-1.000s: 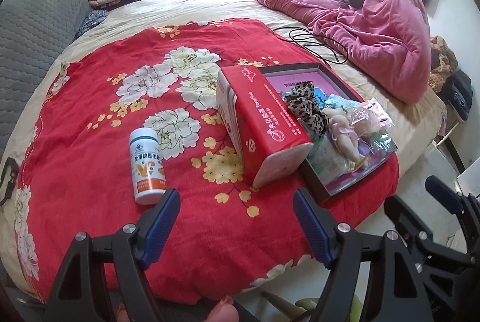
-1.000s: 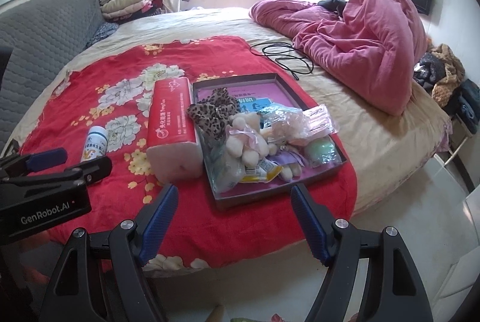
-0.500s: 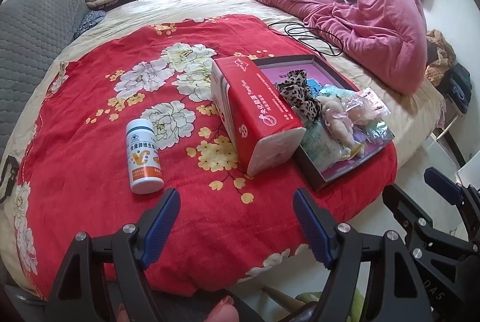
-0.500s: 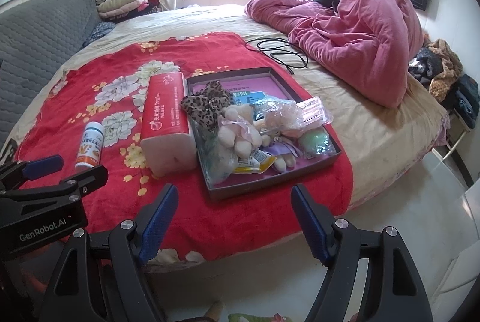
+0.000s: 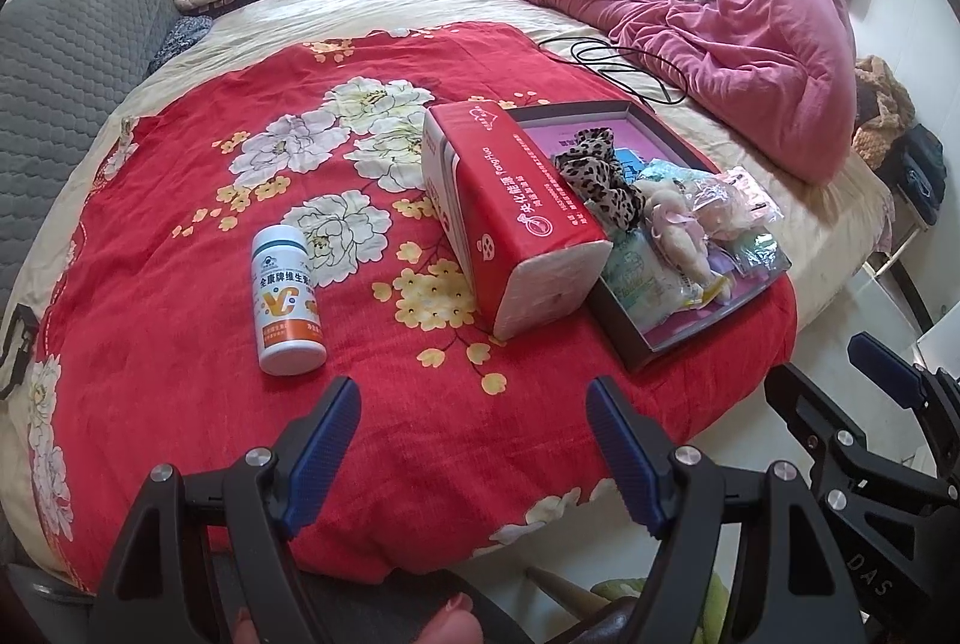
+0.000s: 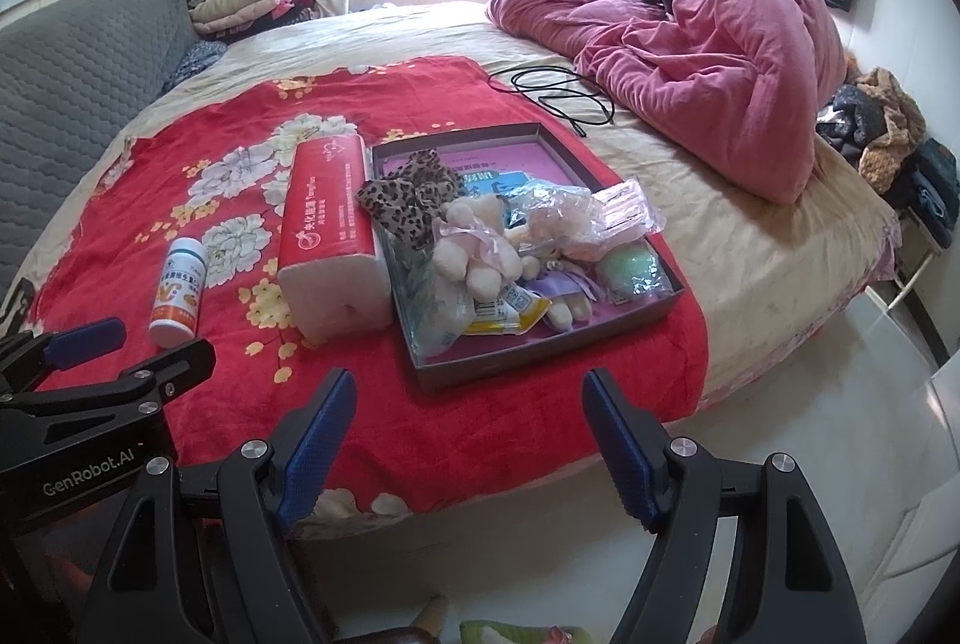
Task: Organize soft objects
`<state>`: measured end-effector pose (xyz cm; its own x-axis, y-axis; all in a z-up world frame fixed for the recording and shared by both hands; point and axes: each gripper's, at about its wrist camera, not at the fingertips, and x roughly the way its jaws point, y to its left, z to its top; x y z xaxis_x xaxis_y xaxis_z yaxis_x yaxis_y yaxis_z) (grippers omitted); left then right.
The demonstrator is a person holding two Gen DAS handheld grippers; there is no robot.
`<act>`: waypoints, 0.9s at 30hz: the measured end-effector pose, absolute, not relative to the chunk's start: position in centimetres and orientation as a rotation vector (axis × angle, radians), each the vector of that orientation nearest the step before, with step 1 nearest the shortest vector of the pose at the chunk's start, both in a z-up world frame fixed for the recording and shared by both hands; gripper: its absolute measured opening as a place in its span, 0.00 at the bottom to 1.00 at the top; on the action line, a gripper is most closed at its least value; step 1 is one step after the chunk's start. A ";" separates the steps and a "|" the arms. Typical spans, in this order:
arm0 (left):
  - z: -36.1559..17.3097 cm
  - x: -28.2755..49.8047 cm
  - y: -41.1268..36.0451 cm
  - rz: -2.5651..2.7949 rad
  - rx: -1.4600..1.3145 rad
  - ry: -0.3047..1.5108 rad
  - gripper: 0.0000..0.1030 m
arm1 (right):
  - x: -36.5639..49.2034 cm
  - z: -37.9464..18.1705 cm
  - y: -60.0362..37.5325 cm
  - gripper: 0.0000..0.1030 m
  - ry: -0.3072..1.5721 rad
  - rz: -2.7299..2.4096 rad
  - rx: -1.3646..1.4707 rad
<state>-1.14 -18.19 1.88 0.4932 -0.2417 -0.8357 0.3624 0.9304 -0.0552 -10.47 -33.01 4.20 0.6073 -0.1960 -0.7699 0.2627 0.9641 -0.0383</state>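
Note:
A shallow dark box (image 6: 543, 353) (image 5: 642, 350) lies on the red flowered blanket (image 6: 180, 152) (image 5: 180, 224) near the bed's front edge. Inside it are a leopard-print scrunchie (image 6: 408, 200) (image 5: 600, 179), a cream plush toy (image 6: 474, 248) (image 5: 684, 239), a green puff (image 6: 633, 272) and several plastic packets. A red tissue pack (image 6: 333, 230) (image 5: 510, 218) rests against the box's left side. A white pill bottle (image 6: 179, 290) (image 5: 285, 299) lies further left. My left gripper (image 5: 471, 434) and right gripper (image 6: 465, 425) both hover open and empty in front of the bed edge.
A pink quilt (image 6: 708, 74) is heaped at the back right, with a black cable (image 6: 558, 95) beside it on the beige sheet. A grey headboard (image 6: 78, 62) runs along the left. Clothes lie by the window. White floor (image 6: 810, 434) shows at the right.
Both views have pulled back slightly from the bed over the second; the objects sit a little farther off. Nothing on the bed moved and both jaws kept the same width.

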 end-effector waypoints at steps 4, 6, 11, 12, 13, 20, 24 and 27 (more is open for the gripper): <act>1.8 -1.2 -18.2 -0.372 0.137 0.991 0.75 | -10.5 4.2 -32.9 0.76 0.881 -0.259 0.081; 1.8 -1.3 -18.2 -0.372 0.141 0.991 0.75 | -10.5 4.2 -32.8 0.76 0.881 -0.257 0.079; 1.7 -1.5 -18.3 -0.371 0.145 0.993 0.75 | -10.5 4.2 -32.9 0.76 0.880 -0.262 0.079; 1.7 -1.5 -18.3 -0.371 0.144 0.993 0.75 | -10.5 4.2 -33.0 0.76 0.879 -0.261 0.079; 1.7 -1.5 -18.3 -0.372 0.142 0.994 0.75 | -10.5 4.3 -33.0 0.76 0.881 -0.261 0.079; 1.7 -1.6 -18.3 -0.371 0.142 0.995 0.75 | -10.4 4.2 -32.7 0.76 0.887 -0.254 0.081; 1.7 -1.6 -18.3 -0.369 0.143 0.994 0.75 | -10.4 4.2 -32.6 0.76 0.885 -0.248 0.081; 1.7 -1.6 -18.3 -0.366 0.143 0.995 0.75 | -10.3 4.1 -32.6 0.76 0.885 -0.247 0.080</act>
<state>-1.60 -18.33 1.75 0.4896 -0.2352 -0.8396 0.3644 0.9300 -0.0480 -10.30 -32.62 4.08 0.6068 -0.1803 -0.7741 0.2463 0.9686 -0.0326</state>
